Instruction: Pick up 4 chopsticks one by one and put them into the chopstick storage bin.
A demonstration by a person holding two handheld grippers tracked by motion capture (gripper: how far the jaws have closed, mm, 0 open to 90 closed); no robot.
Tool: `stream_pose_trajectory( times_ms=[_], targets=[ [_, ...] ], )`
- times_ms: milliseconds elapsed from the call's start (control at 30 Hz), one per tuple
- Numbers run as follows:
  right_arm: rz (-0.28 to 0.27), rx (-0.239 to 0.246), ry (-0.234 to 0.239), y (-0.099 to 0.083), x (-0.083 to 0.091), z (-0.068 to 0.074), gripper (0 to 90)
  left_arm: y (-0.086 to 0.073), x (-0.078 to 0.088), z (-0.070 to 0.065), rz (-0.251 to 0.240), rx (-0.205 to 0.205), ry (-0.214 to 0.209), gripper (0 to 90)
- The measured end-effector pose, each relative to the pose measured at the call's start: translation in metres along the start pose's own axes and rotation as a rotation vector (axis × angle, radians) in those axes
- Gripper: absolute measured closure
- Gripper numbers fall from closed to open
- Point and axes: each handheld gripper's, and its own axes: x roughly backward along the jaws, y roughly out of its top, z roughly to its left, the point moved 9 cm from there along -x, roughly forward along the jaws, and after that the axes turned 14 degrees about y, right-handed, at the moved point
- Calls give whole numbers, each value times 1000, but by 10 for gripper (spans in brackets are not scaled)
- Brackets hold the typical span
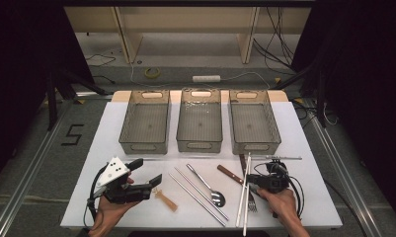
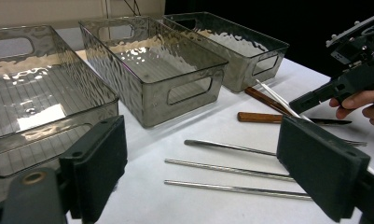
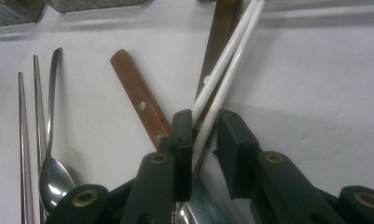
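Observation:
A pair of white chopsticks [image 1: 245,207] [image 3: 226,60] lies near the table's front right, crossing a dark brown handle [image 3: 219,28]. My right gripper [image 1: 250,181] [image 3: 204,135] stands low over them, one jaw on each side of the pair. The left pad touches a stick and a thin gap shows at the right pad. My left gripper [image 1: 147,171] [image 2: 208,163] hovers at the front left, wide open and empty, facing the bins. A brown-handled knife [image 1: 230,174] [image 3: 140,105] lies just left of the right gripper.
Three grey see-through bins [image 1: 145,146] [image 1: 199,145] [image 1: 255,147] stand in a row at the back, all empty. A spoon [image 1: 205,183], two metal chopsticks [image 1: 195,195] [image 2: 231,175] and a small wooden piece [image 1: 166,200] lie in the front middle. A thin rod [image 1: 279,158] lies before the right bin.

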Motion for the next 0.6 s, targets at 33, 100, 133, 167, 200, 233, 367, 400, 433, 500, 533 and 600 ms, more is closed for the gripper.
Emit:
stream_pose_trajectory(
  times_ms=[33, 100, 133, 167, 200, 233, 367, 400, 433, 500, 533, 600],
  targets=[
    [0, 0, 0, 0, 0, 0, 763, 0, 0, 0, -1, 0, 0, 156],
    [-7, -8, 2, 0, 0, 0, 772, 0, 0, 0, -1, 0, -1, 156],
    [-8, -11, 2, 0, 0, 0, 774, 0, 0, 0, -1, -1, -1, 157],
    [-11, -15, 3, 0, 0, 0, 777, 0, 0, 0, -2, -1, -2, 157],
    [-12, -17, 4, 0, 0, 0, 781, 0, 0, 0, -2, -1, -2, 157],
    [-12, -17, 4, 0, 0, 0, 781, 0, 0, 0, -2, -1, -2, 157],
    [-26, -44, 14, 0, 1, 1, 805, 0, 0, 0, -2, -1, -2, 157],
    [-28, -53, 17, 0, 1, 1, 807, 0, 0, 0, -1, -1, -2, 157],
    [-29, -55, 16, 0, 1, 1, 807, 0, 0, 0, -1, 0, -2, 157],
    [-31, -57, 13, 0, 1, 1, 800, 0, 0, 0, -3, 0, -1, 157],
    [-21, -58, 11, -1, 1, 1, 771, 0, 0, 0, -2, -1, -2, 157],
    [-6, -47, -9, -3, -2, 0, 764, 0, 0, 0, -2, 0, -2, 157]
  ],
)
